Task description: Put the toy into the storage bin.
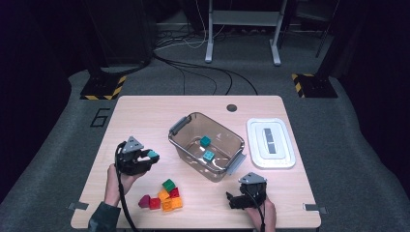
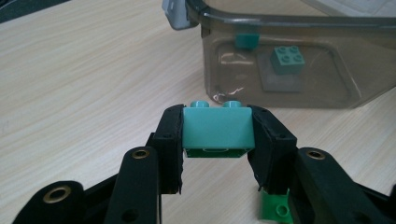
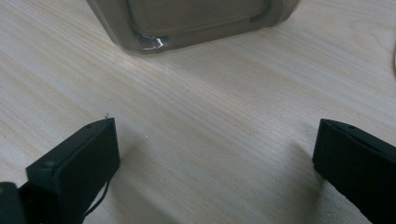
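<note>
Gripping a teal brick (image 2: 218, 127) between both pads, the left gripper (image 1: 145, 157) has its jaws closed flat against the brick's two sides, studs up, clear of the table (image 1: 145, 113). From above we see this brick at the gripper's tip, left of the bin (image 1: 193, 145) and apart from it. In the left gripper view a bit of green brick (image 2: 275, 207) peeks out beneath one jaw, on the wood below.

Straight ahead of the held brick stands the clear bin, lid off, with two more teal bricks (image 1: 207, 148) lying on its floor, one nearer the far wall, one nearer us. A grey latch (image 1: 180, 124) sticks out at its far left corner.

Near the front edge we find a cluster of loose bricks (image 1: 164, 197): green, red, orange and dark red, touching one another.

The right gripper (image 1: 232, 200) rests low at the front right, its jaws spread wide with only bare wood between them. The white lid (image 1: 270, 143) lies right of the bin.
</note>
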Tool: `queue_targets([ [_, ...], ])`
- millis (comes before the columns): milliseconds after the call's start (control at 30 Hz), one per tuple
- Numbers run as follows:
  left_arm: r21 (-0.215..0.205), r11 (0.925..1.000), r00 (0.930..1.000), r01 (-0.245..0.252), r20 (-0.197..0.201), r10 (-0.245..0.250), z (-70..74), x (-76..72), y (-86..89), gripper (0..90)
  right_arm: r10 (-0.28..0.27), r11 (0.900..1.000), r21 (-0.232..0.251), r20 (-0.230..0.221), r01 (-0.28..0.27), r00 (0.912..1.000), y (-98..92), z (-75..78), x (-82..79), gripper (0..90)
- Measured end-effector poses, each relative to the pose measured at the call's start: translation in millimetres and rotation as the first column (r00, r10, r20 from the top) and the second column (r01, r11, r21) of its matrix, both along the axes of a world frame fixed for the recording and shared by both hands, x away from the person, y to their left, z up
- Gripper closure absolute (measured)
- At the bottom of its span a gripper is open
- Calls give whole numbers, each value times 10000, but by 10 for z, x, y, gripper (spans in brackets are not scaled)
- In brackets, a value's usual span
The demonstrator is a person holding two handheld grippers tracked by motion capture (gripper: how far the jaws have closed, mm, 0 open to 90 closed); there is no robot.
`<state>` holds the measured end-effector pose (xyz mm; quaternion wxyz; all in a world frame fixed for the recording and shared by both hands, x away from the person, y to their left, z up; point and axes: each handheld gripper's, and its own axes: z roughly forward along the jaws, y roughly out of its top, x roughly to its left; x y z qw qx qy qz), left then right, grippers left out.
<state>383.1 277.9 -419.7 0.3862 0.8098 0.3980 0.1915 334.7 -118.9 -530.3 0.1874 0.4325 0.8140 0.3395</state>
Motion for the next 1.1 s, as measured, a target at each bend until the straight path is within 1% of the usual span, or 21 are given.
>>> queue_targets([
  [100, -30, 10000, 9999, -24, 137, 24, 53, 15, -5, 589, -126, 9999, 78, -28, 127, 9999, 10, 0, -2, 0],
  [167, -42, 10000, 9997, -45, 230, 46, 84, 26, -10, 589, 13, 10000, -8, 2, -13, 10000, -1, 0, 0, 0],
  [200, -18, 10000, 9998, -2, 216, 3, 106, 31, -11, 589, 1, 10000, 1, 2, -1, 10000, 0, 0, 0, 0],
  [267, -30, 10000, 9996, 20, 296, -19, 141, 43, -22, 589, -132, 9999, 77, -26, 132, 9999, 10, 0, -2, 0],
  [300, 20, 10000, 9995, 72, 320, -73, 172, 52, -29, 589, -66, 10000, 36, -1, 66, 10000, 5, -1, 0, 0],
  [333, -14, 10000, 9992, 55, 398, -55, 188, 58, -38, 589, -106, 9999, 66, -25, 106, 9999, 8, 0, -2, 0],
  [367, 3, 10000, 9990, 74, 433, -74, 207, 65, -42, 589, -11, 10000, 9, 5, 11, 10000, 1, 0, 0, 0],
  [433, -9, 10000, 9986, 97, 512, -96, 250, 81, -52, 589, 3, 10000, -1, 0, -3, 10000, 0, 0, 0, 0],
  [500, -14, 9999, 9986, 126, 523, -125, 268, 90, -57, 588, -70, 10000, 40, -1, 70, 10000, 5, -1, 0, 0],
  [533, -31, 9999, 9981, 129, 604, -127, 296, 103, -71, 588, -93, 9999, 63, -27, 93, 10000, 8, 1, -2, 0],
  [600, -18, 9999, 9977, 168, 659, -167, 331, 116, -90, 588, 5, 10000, -2, 3, -5, 10000, 0, 0, 0, 0],
  [633, 18, 9998, 9976, 219, 658, -220, 352, 122, -99, 589, -70, 10000, 41, -4, 70, 10000, 5, 0, -1, 0],
  [700, 42, 9996, 9969, 262, 736, -265, 385, 137, -119, 588, 0, 10000, 2, 1, 0, 10000, 0, 0, 0, 0],
  [767, 63, 9995, 9962, 311, 809, -316, 415, 151, -140, 589, -115, 9999, 71, -25, 115, 9999, 9, 0, -2, 0],
  [800, 91, 9994, 9961, 323, 823, -329, 430, 157, -149, 589, -108, 9999, 67, -25, 108, 9999, 9, 0, -2, 0],
  [833, 102, 9993, 9957, 350, 856, -358, 441, 168, -157, 589, 14, 10000, -8, 2, -14, 10000, -1, 0, 0, 0],
  [867, 69, 9994, 9953, 331, 903, -336, 449, 177, -169, 588, -123, 9999, 74, -25, 123, 9999, 10, 0, -2, 0],
  [900, 96, 9994, 9953, 345, 899, -353, 462, 186, -174, 589, -128, 9999, 79, -31, 128, 9999, 10, 1, -2, 0],
  [967, 105, 9993, 9947, 360, 955, -368, 489, 204, -185, 589, 8, 10000, -2, 7, -8, 10000, -1, 0, 1, 0],
  [1033, 53, 9992, 9940, 385, 1024, -389, 522, 220, -194, 589, -37, 10000, 21, 4, 37, 10000, 3, -1, 0, 0],
  [1100, 96, 9991, 9934, 402, 1070, -409, 558, 234, -206, 589, -30, 10000, 20, 8, 30, 10000, 2, -1, 1, 0],
])
